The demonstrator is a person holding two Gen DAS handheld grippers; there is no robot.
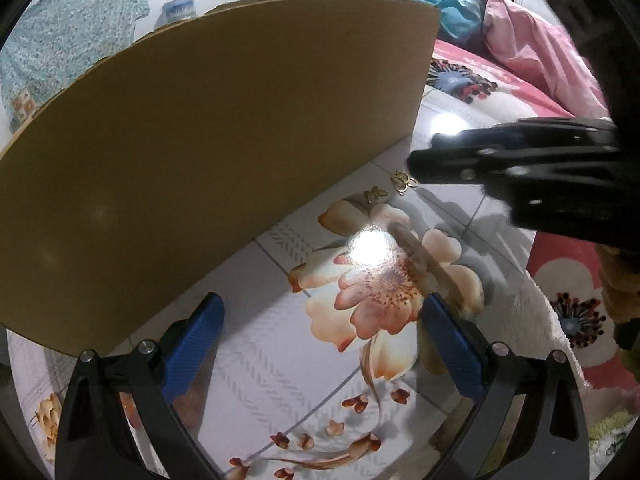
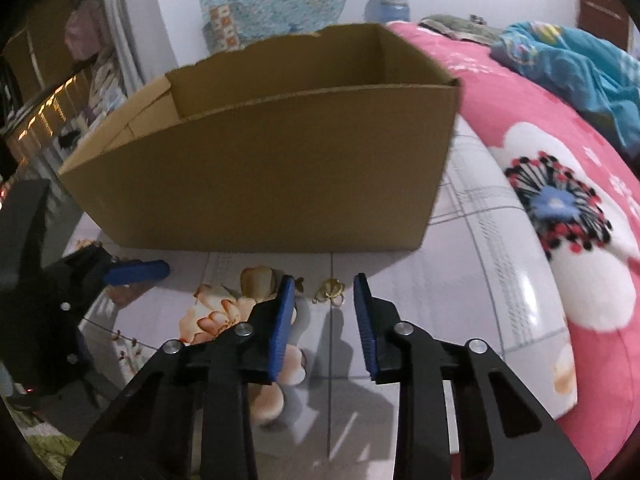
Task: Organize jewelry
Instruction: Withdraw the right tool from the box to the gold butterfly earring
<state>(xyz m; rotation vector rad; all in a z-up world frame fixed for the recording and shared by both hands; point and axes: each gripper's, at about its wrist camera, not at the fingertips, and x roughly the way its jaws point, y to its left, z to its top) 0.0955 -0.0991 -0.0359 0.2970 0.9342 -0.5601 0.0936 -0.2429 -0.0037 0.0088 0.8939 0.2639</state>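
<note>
Glossy flower-printed floor tiles run beside a pink floral bedspread, and we find an open cardboard box standing on them. We note two small gold butterfly-shaped jewelry pieces lying on the tile just in front of the box, neither one lifted. Our right gripper has its jaws narrowly apart, short of the nearer piece and clear of it. Our left gripper hangs wide open, holding nothing. We judge the sorting barely begun: both pieces remain to be collected.
</note>
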